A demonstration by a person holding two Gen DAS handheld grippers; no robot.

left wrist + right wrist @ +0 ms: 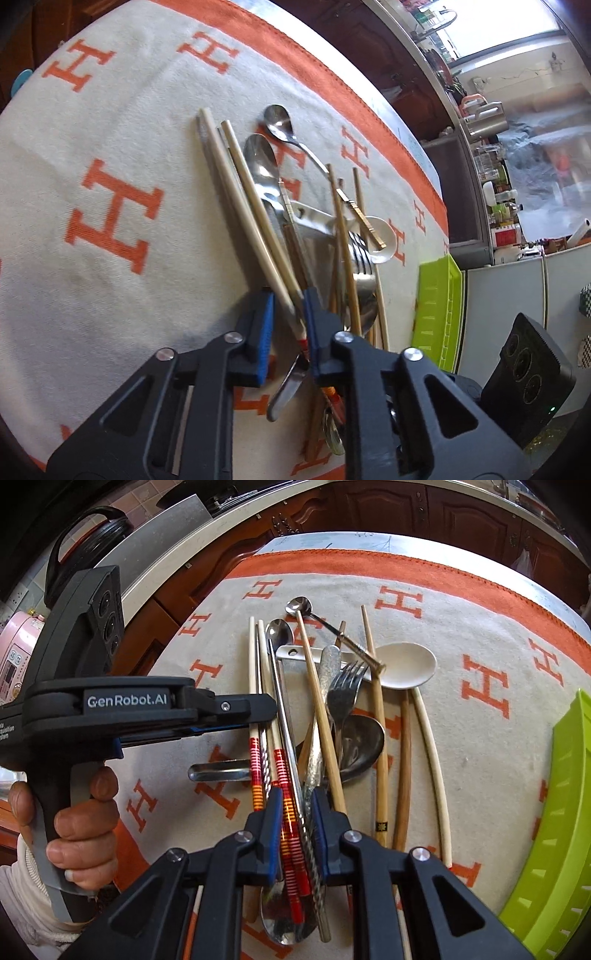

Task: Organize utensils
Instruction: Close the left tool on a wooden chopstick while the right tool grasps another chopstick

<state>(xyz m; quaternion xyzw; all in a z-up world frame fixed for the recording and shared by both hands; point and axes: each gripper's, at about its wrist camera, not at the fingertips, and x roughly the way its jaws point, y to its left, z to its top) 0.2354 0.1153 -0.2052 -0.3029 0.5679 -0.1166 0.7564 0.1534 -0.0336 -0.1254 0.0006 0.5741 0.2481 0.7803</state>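
The utensil pile (325,709) of chopsticks, spoons and a fork lies at centre on the H-patterned cloth (480,635). The right gripper (297,805), at 6 o'clock of the pile, is narrowly open, straddling a red-banded chopstick (286,812) and a long-handled spoon; whether it clamps them cannot be told. The left gripper (289,314) is slightly open around pale chopsticks (258,229); the green tray (554,834) lies at 3 o'clock.

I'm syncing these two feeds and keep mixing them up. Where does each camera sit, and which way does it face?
Left wrist: on the left hand-held gripper, looking along its fingers over the utensil pile toward the kitchen counter; its open fingers straddle pale chopsticks.
Right wrist: on the right hand-held gripper, facing the cabinets; the left hand and left gripper show at left.
Shared: fork, white spoon, green tray, orange-H cloth.
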